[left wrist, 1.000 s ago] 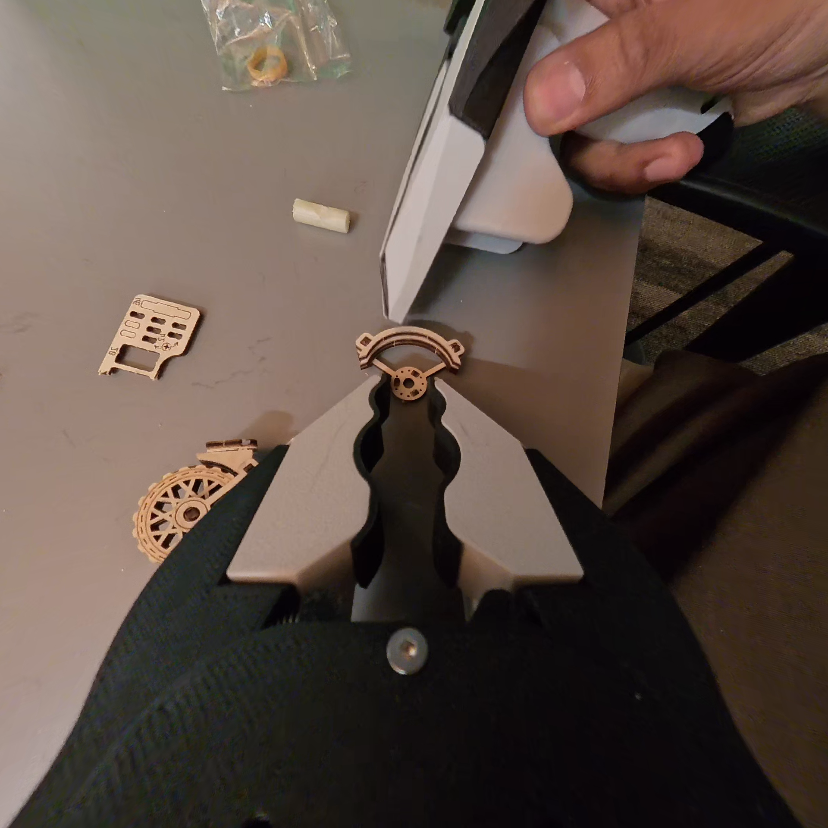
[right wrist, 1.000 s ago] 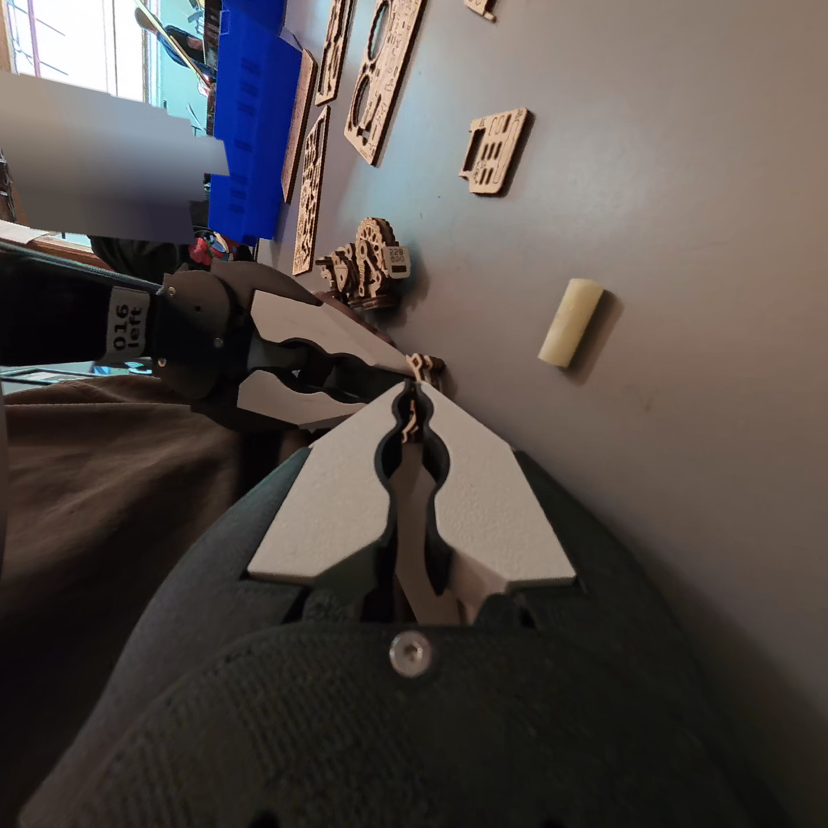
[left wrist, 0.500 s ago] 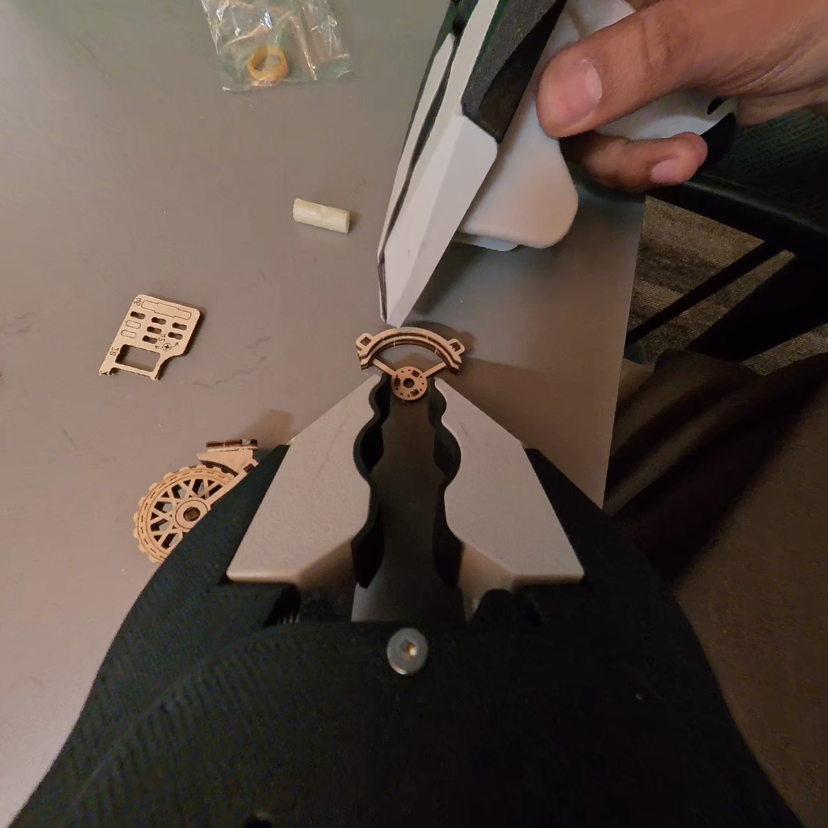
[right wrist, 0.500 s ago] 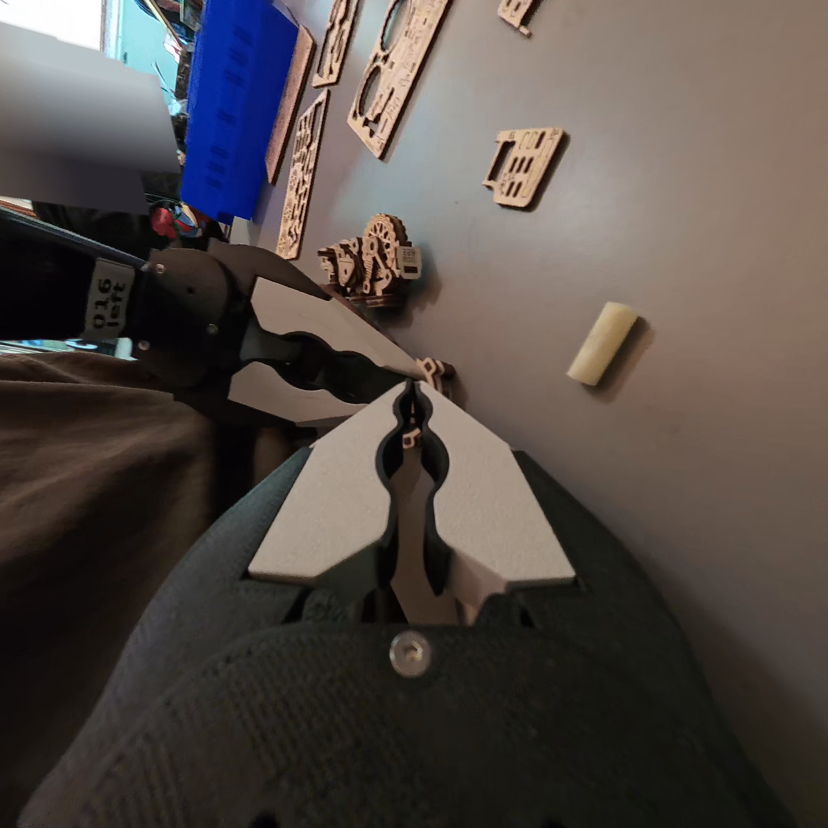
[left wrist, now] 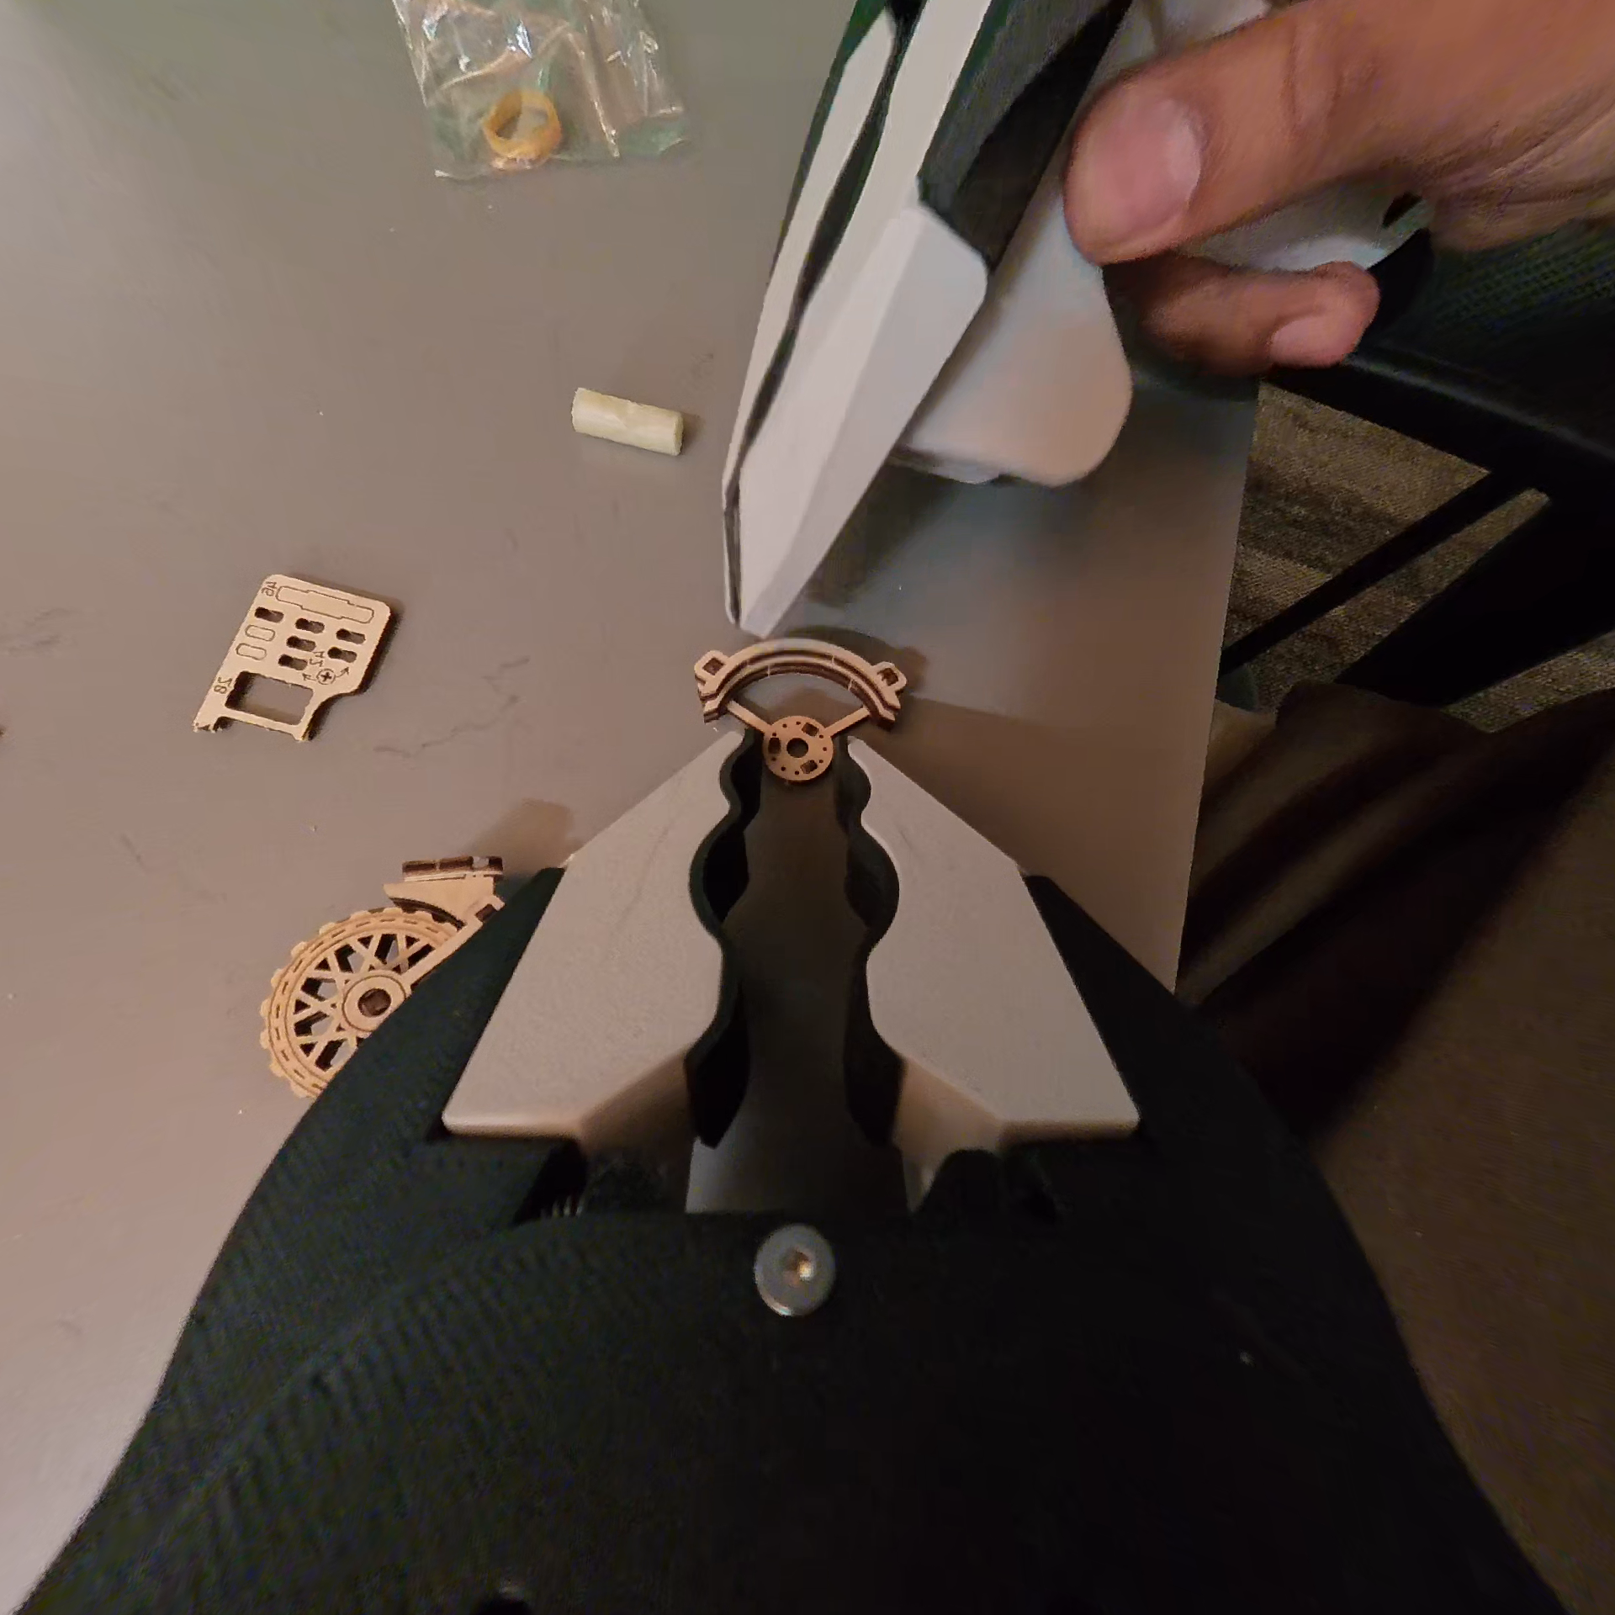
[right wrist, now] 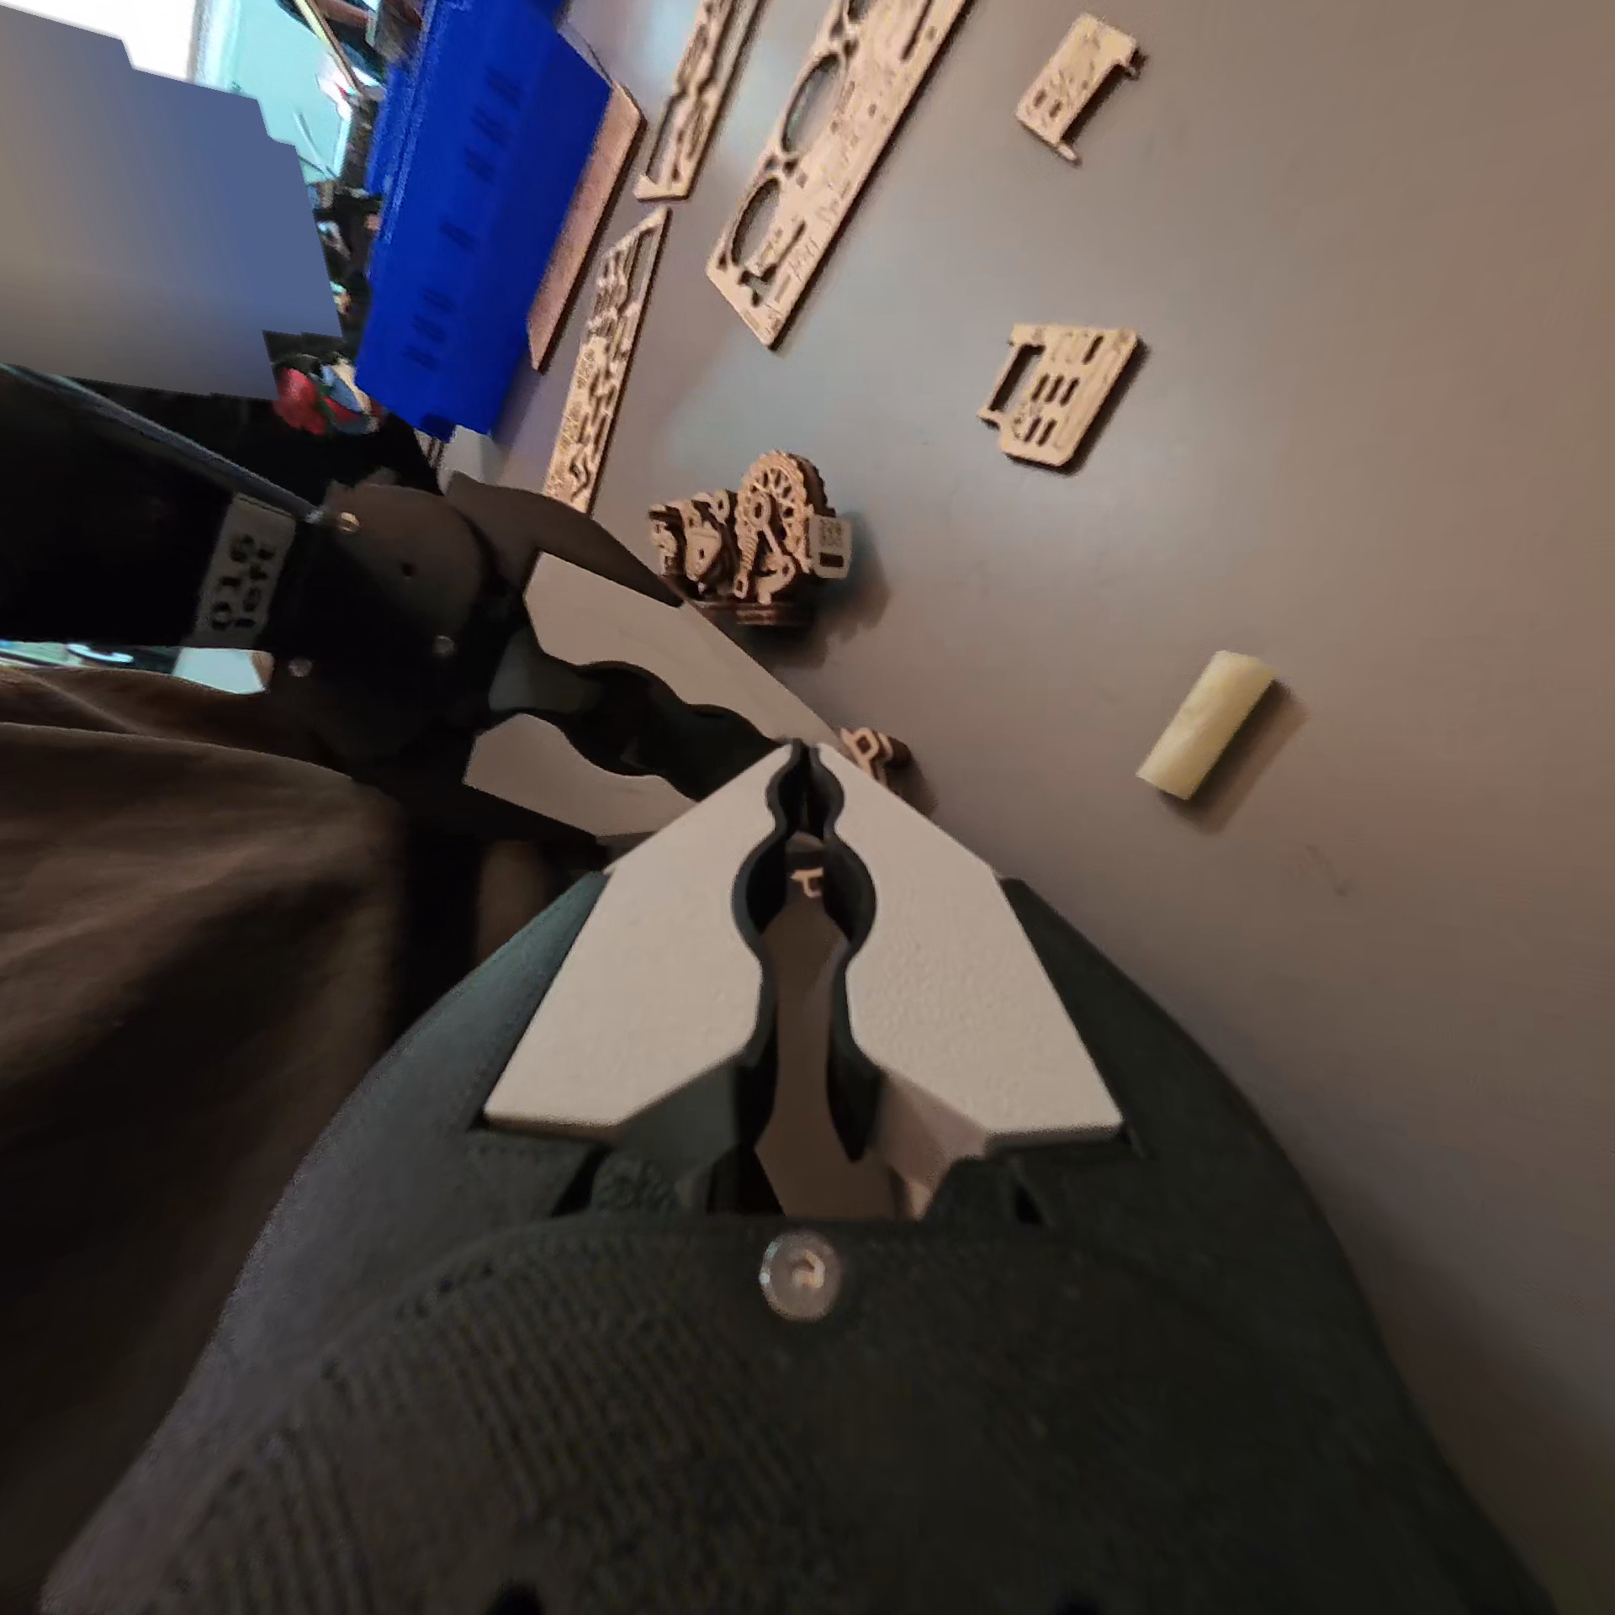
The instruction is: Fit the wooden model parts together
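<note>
My left gripper [left wrist: 795, 743] is shut on the round hub of a small fan-shaped wooden part [left wrist: 800, 686], held level just above the grey table [left wrist: 262, 350] near its edge. My right gripper [left wrist: 741, 612], held by a hand, comes down from the upper right. Its jaws are together and its tip is just off the part's left end. In the right wrist view my right gripper [right wrist: 800, 756] looks shut, with no part clearly between the jaws. The fan part's end [right wrist: 874, 747] shows beside the tip, and the left gripper's fingers [right wrist: 655, 647] lie behind.
A gear assembly [left wrist: 367, 987] lies left of my left gripper and shows in the right wrist view [right wrist: 752, 551]. A slotted wooden plate [left wrist: 293, 655], a cream cylinder [left wrist: 627, 421] and a plastic bag [left wrist: 533, 79] lie beyond. Wooden sheets [right wrist: 830, 149] and a blue bin [right wrist: 472, 201] are farther back. My two grippers' fingertips are within a few centimetres of each other.
My right gripper has tilted and drawn back a little from the fan part. The left gripper and its part have stayed still.
</note>
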A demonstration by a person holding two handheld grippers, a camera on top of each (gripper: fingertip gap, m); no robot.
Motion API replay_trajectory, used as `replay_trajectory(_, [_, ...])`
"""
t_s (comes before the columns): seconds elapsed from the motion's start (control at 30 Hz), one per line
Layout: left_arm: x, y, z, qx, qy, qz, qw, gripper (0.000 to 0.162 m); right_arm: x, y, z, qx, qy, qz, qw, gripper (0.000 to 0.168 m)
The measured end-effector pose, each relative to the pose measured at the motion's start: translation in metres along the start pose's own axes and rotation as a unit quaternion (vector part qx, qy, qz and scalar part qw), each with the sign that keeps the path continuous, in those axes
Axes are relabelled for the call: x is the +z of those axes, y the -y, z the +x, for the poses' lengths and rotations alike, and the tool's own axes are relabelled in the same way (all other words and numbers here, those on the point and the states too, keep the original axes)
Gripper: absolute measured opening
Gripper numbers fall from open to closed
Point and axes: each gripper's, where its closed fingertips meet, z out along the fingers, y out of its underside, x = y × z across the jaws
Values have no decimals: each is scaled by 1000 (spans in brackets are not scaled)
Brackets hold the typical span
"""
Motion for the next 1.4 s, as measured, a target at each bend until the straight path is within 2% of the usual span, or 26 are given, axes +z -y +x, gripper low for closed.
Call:
replay_trajectory(0.1, [0,0,0,0,0,0,1000,14,5,-9,13,-13,-40,-26,999,0])
replay_trajectory(0.3, [0,0,0,-2,0,1,1000,14,-2,5,2,-20,-20,14,1000,0])
replay_trajectory(0.5, [0,0,0,-2,-1,0,1000,14,6,-4,13,-75,-88,-23,993,0])
replay_trajectory(0.63, [0,0,0,-2,-1,0,1000,14,-2,7,7,-134,-118,1,984,0])
replay_trajectory(0.83, [0,0,0,-4,-3,1,1000,14,9,-8,17,-176,-162,-51,970,7])
replay_trajectory(1.03, [0,0,0,-4,-3,1,1000,14,6,2,9,-236,-188,-32,953,9])
replay_trajectory(1.1, [0,0,0,-5,-4,1,1000,14,9,-2,16,-244,-206,-47,946,7])
replay_trajectory(1.3, [0,0,0,-5,-4,1,1000,14,6,5,8,-247,-196,-24,949,8])
replay_trajectory(1.4, [0,0,0,-5,-5,1,1000,14,13,-7,18,-234,-205,-61,948,11])
